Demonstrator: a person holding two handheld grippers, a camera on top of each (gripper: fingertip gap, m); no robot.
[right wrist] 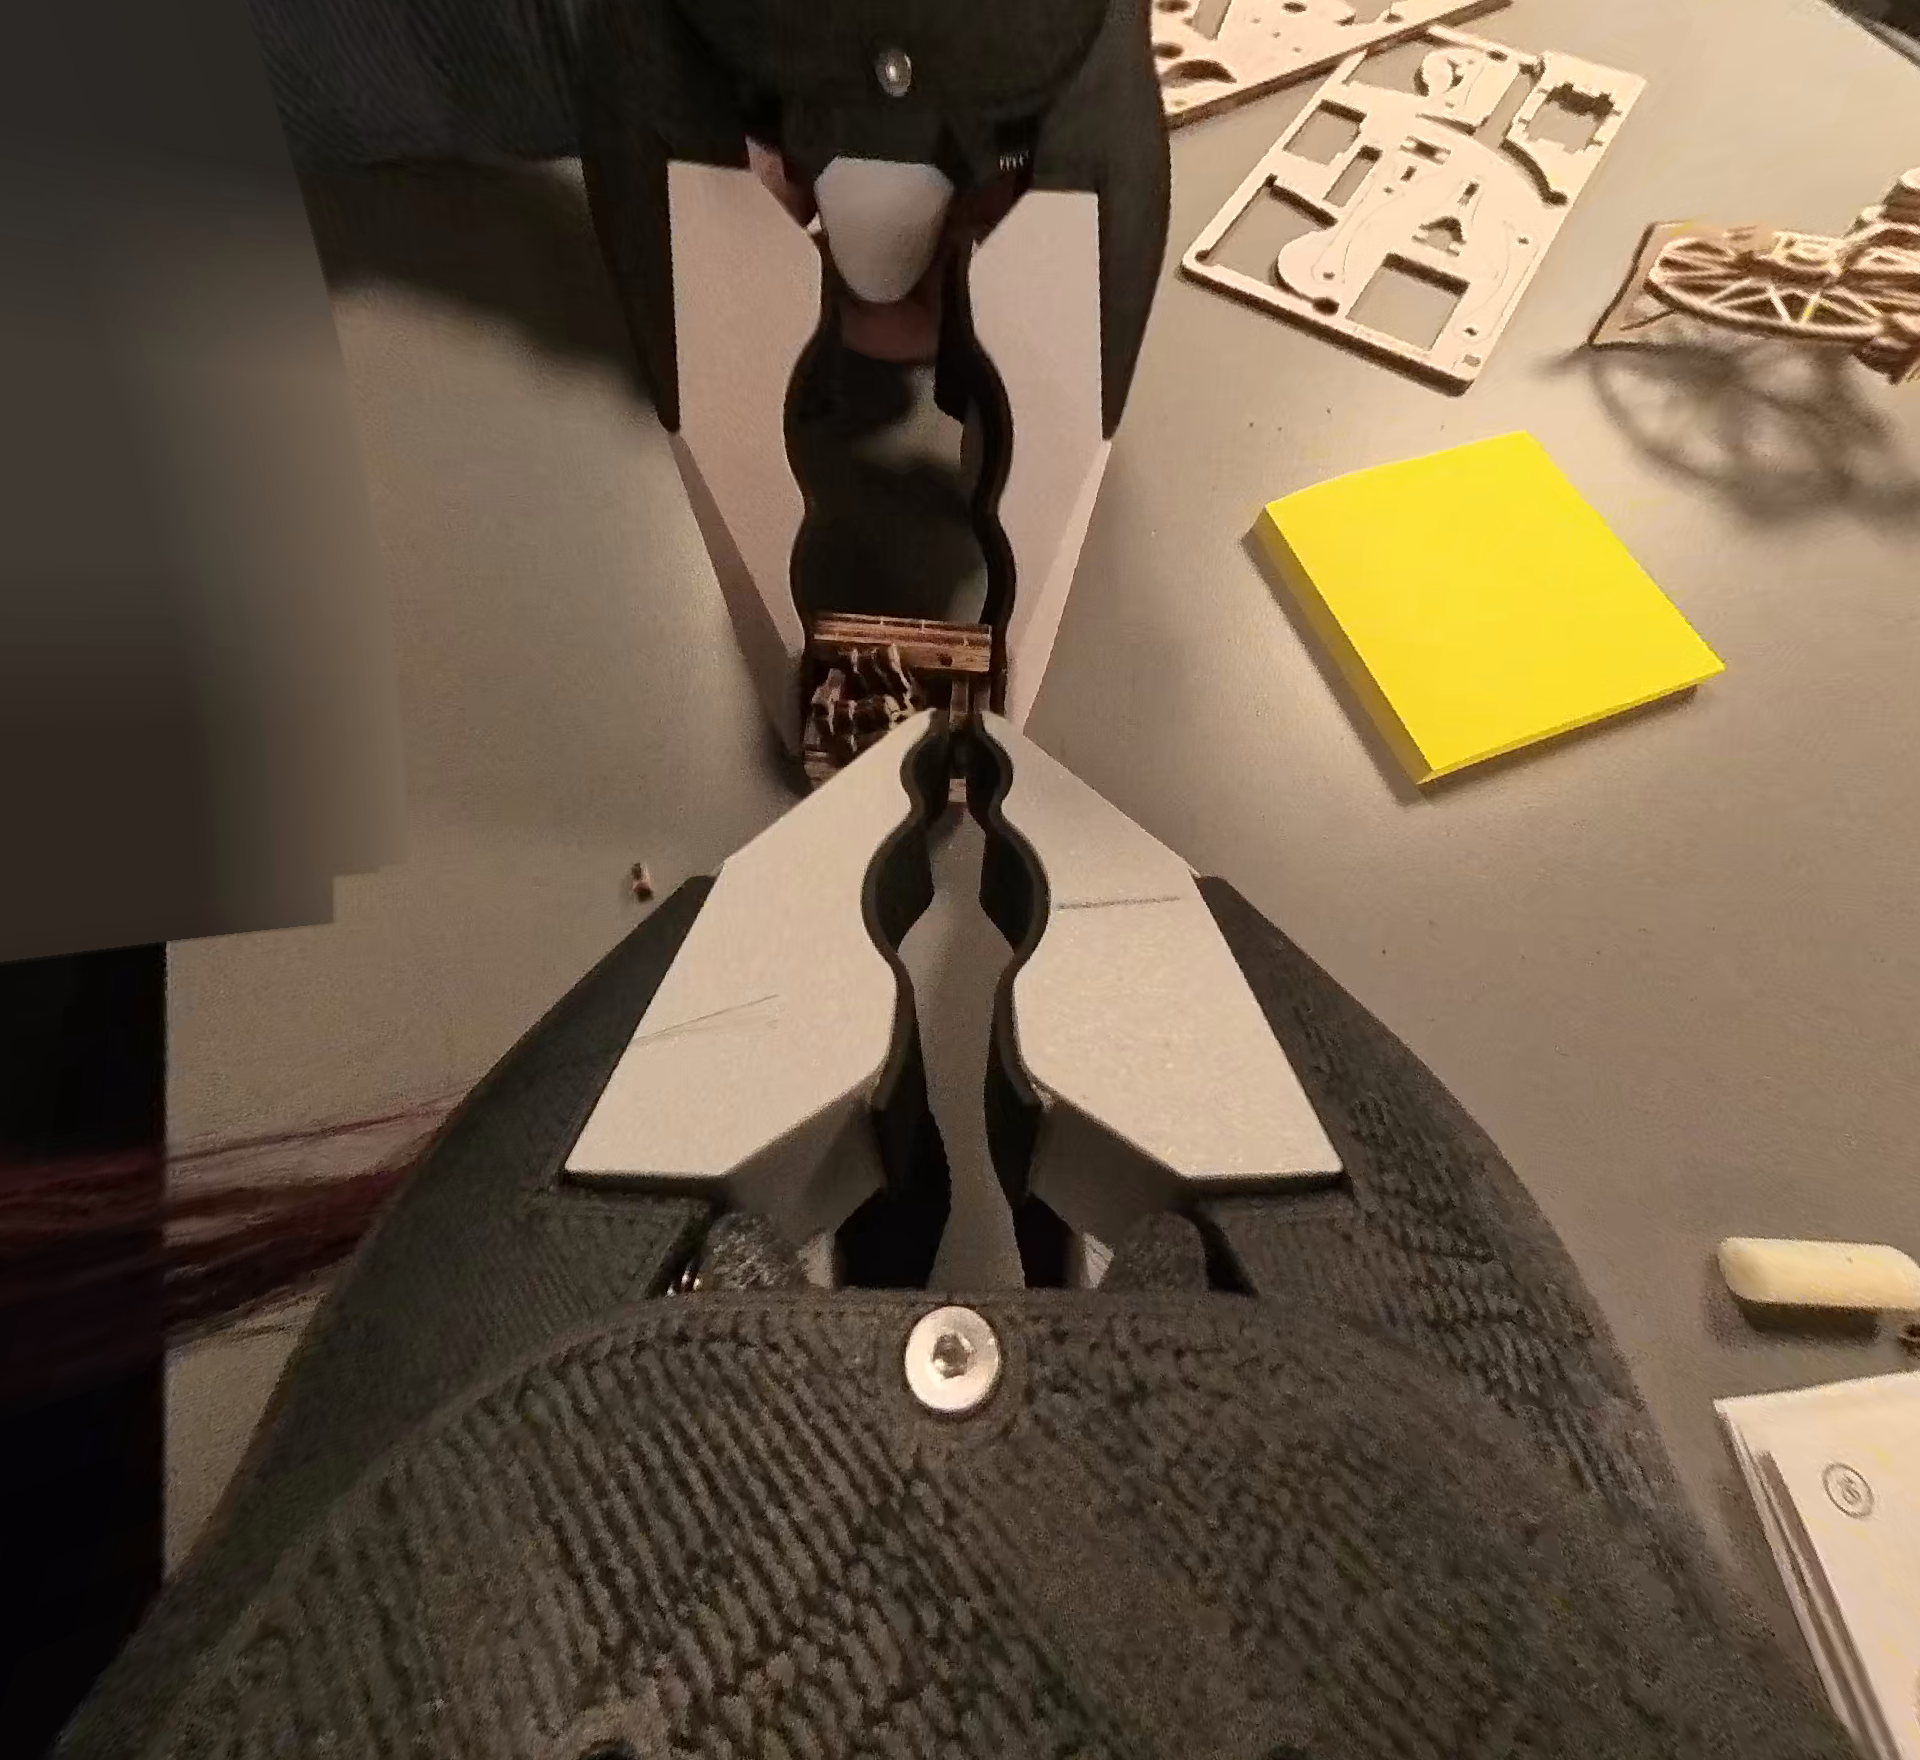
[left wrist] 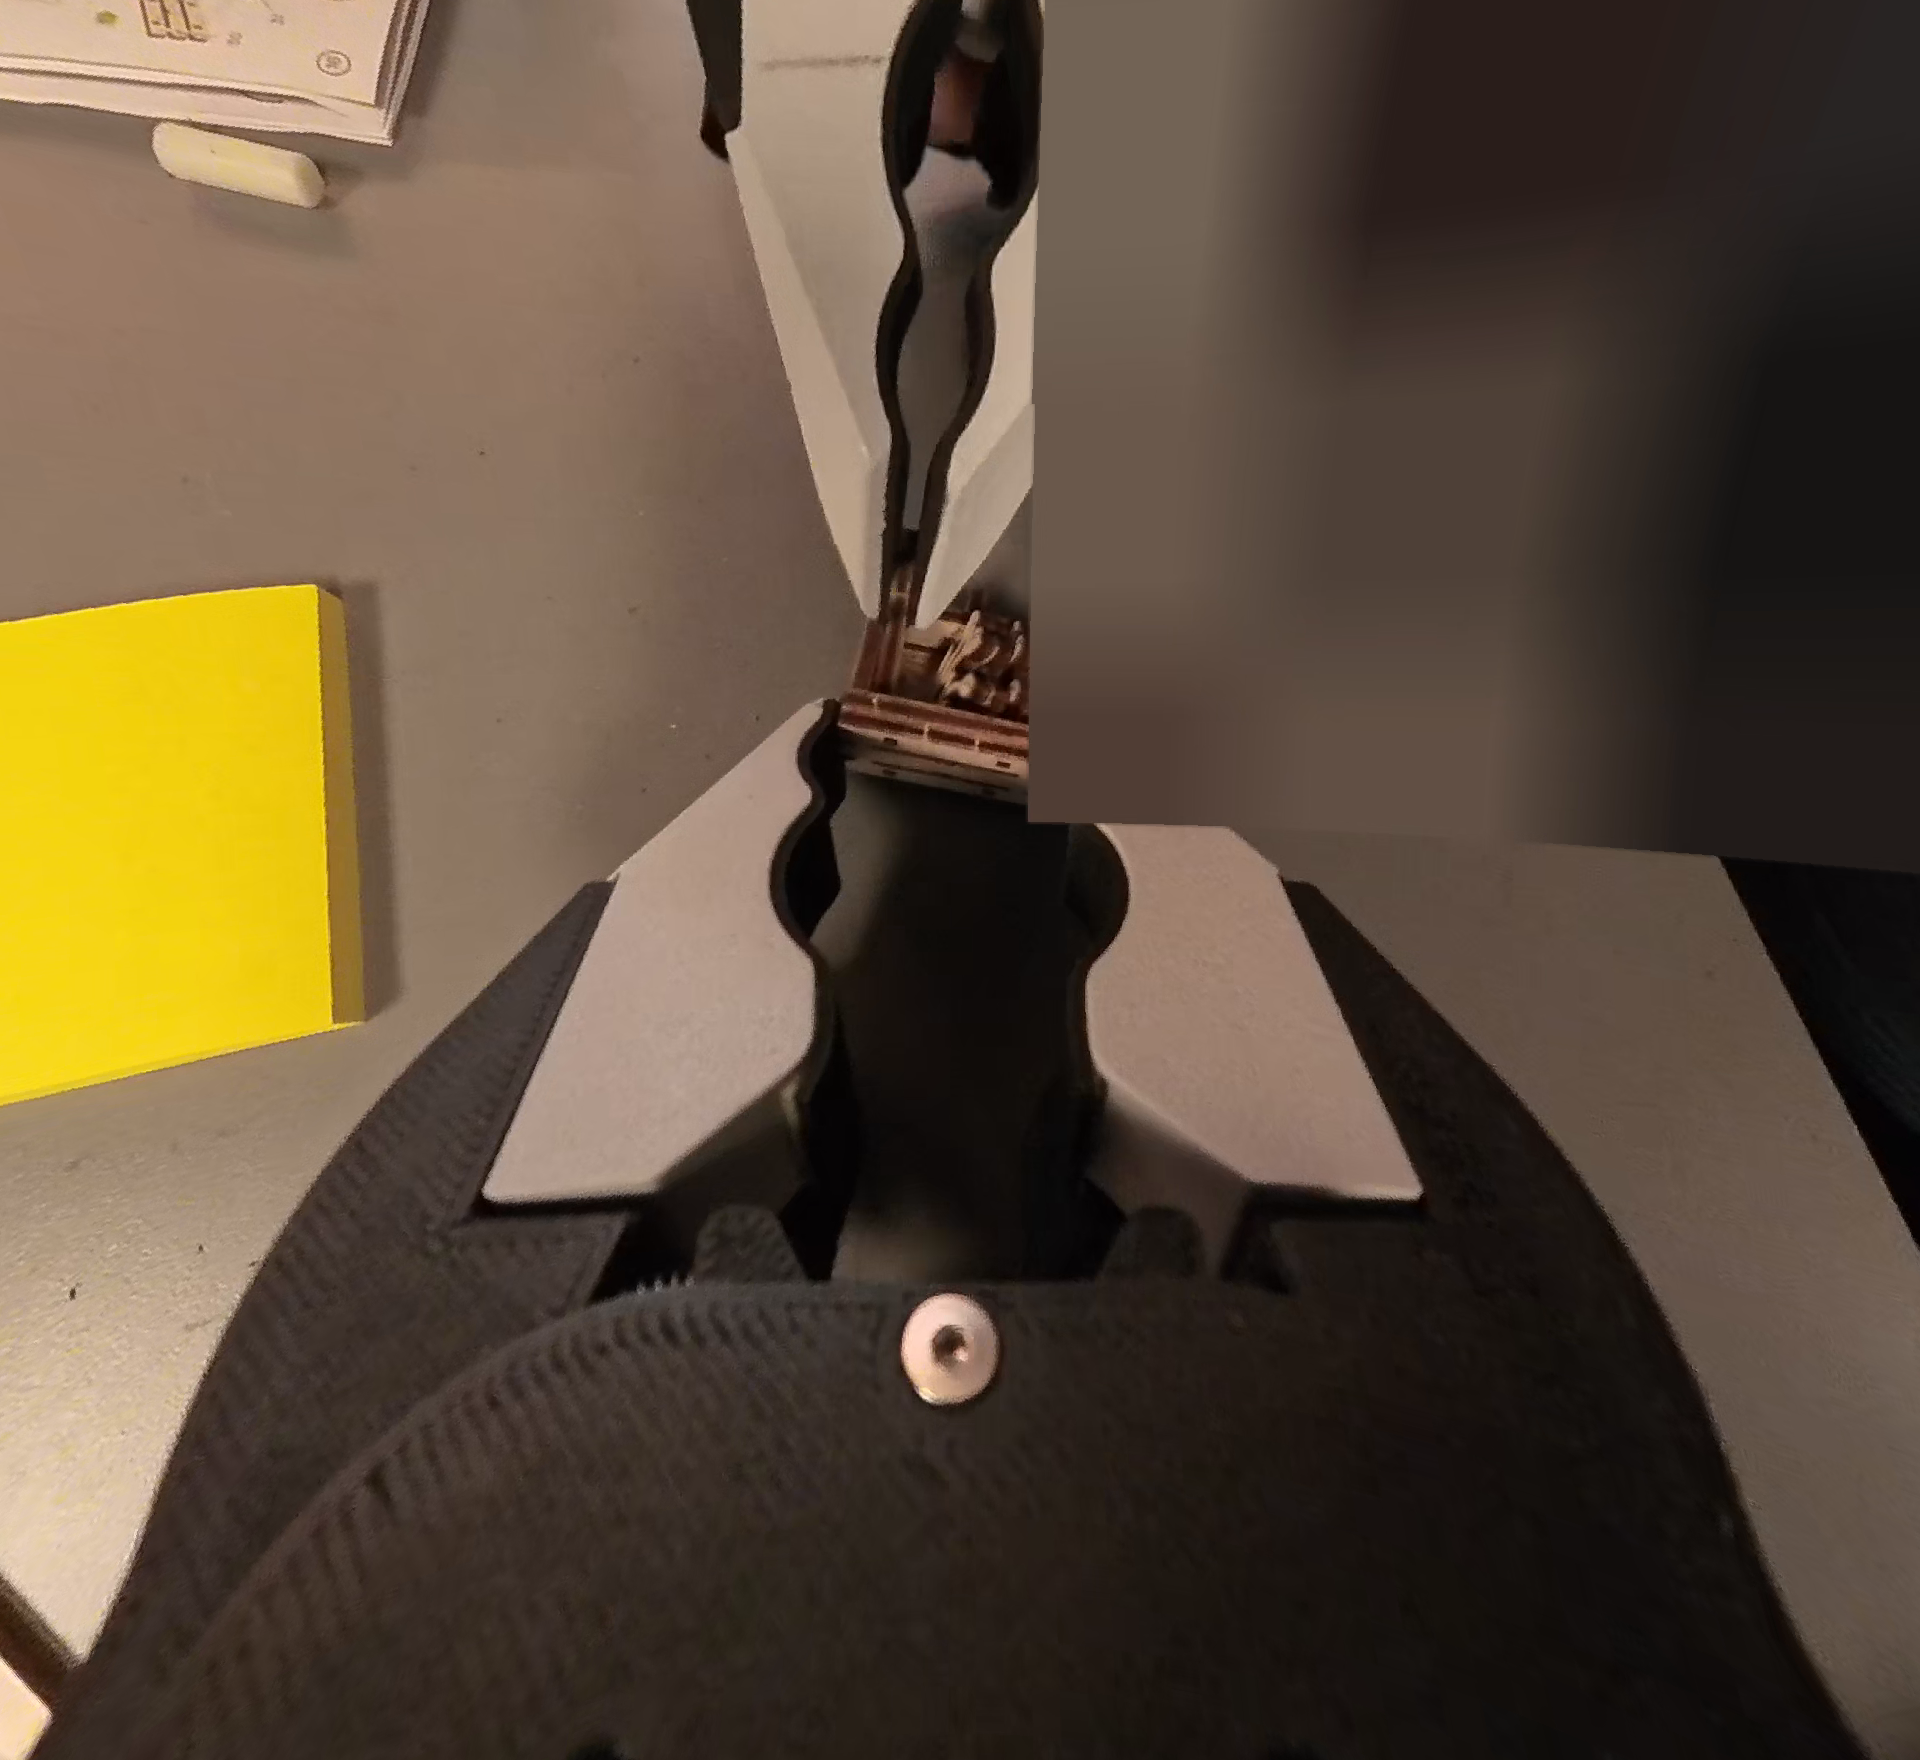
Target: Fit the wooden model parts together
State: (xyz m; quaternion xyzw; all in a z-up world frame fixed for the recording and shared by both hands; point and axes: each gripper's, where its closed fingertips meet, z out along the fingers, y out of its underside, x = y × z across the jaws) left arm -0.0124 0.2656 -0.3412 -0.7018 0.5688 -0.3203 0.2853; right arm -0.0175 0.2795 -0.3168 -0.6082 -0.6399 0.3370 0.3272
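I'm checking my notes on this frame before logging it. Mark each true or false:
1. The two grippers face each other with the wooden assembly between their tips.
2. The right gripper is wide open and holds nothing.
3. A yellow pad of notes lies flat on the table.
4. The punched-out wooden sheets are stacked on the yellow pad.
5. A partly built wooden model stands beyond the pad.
1. True. The left gripper and the right gripper meet tip to tip at the wooden assembly.
2. False. Its fingertips are pinched on a thin wooden part at the assembly's edge.
3. True. The yellow pad lies flat.
4. False. The wooden sheets lie on the table, beyond the pad.
5. True. The partly built wooden model stands there.
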